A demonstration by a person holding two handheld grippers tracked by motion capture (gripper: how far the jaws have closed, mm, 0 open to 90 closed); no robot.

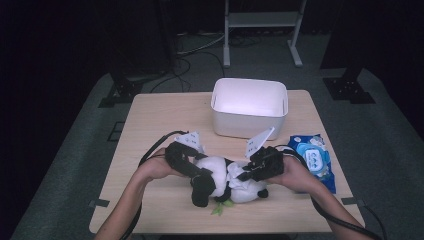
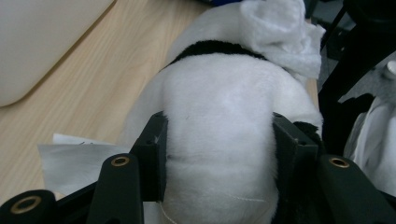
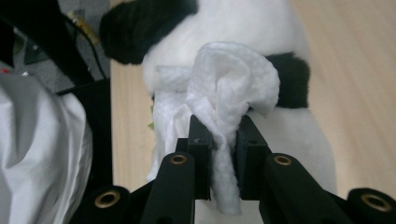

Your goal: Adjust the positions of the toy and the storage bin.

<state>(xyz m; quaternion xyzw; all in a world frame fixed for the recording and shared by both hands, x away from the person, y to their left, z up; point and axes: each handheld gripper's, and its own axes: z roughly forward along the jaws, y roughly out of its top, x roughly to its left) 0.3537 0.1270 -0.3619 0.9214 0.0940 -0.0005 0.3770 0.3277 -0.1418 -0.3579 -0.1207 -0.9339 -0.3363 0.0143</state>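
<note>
panda: a black-and-white plush toy lying on its side on the table, near the front edge, between the two hands. a green leaf detail sits at its lower side.

left gripper: jaws clamped on the panda's white body, one jaw on each flank, as the left gripper view shows. the plush bulges between the jaws, so the grip is firm. judged purpose: to pin the toy so it does not slide or roll under wiping pressure.

right gripper: jaws closed on a wipe, a crumpled white sheet. the pinch is at the gathered tail; the loose bunched end stands ahead of the jaw tips and rests against the panda's fur, near the black band. judged purpose: the bunched end forms a soft pad, keeping the hard jaws off the plush.

step in hand, as judged: wiping the toy's surface, one gripper bracing, the other working.

other items:
- bin: white, open, behind the panda, well apart from it.
- wipe pack: blue, flat on the table to the right, just beside the right hand; likely the source of the wipe.
- a flat white sheet lies on the table beside the panda.
</note>
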